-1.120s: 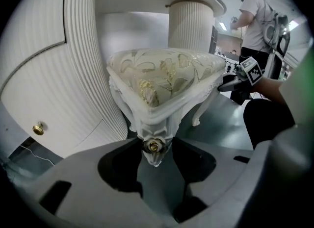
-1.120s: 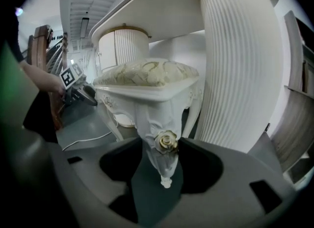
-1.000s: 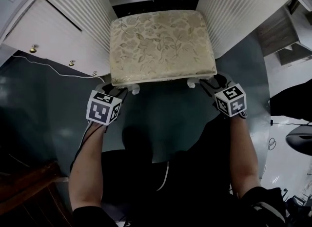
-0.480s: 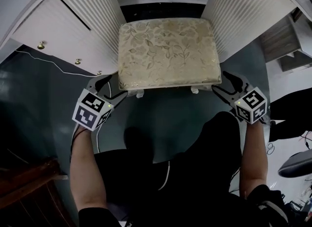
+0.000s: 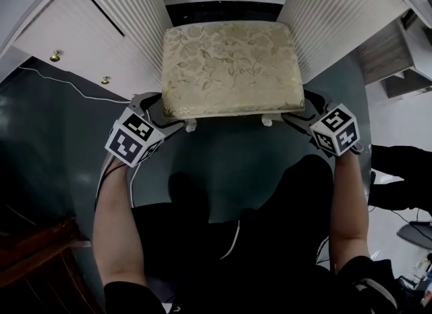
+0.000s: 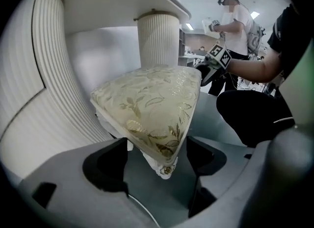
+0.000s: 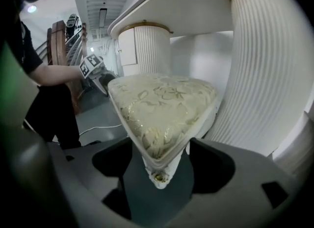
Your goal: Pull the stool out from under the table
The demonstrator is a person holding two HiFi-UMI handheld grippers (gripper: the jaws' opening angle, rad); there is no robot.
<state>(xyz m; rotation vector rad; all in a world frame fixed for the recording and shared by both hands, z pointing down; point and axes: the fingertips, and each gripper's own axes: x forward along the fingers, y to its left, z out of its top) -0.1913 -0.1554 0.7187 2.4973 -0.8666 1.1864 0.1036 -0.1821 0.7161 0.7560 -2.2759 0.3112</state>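
The stool (image 5: 229, 66) stands between the table's 2 fluted pedestals, left pedestal (image 5: 131, 29) and right pedestal (image 5: 334, 15), with its rear edge at the dark gap under the tabletop. The left gripper (image 5: 158, 111) and right gripper (image 5: 298, 108) straddle its 2 front corners. Their jaws have just opened wide, and the pads are off the cushion. The stool's legs are mostly hidden. A white cable (image 5: 74, 90) crosses the floor (image 5: 229, 164) at left, and the floor in front is open.

stool seat (image 5: 229, 63): woven floral cloth, faint gold sheen | pedestal (image 5: 131, 19): white, ribbed, matt | floor (image 5: 226, 154): dark, smooth | my left tongs (image 6: 156, 161): matt grey plastic
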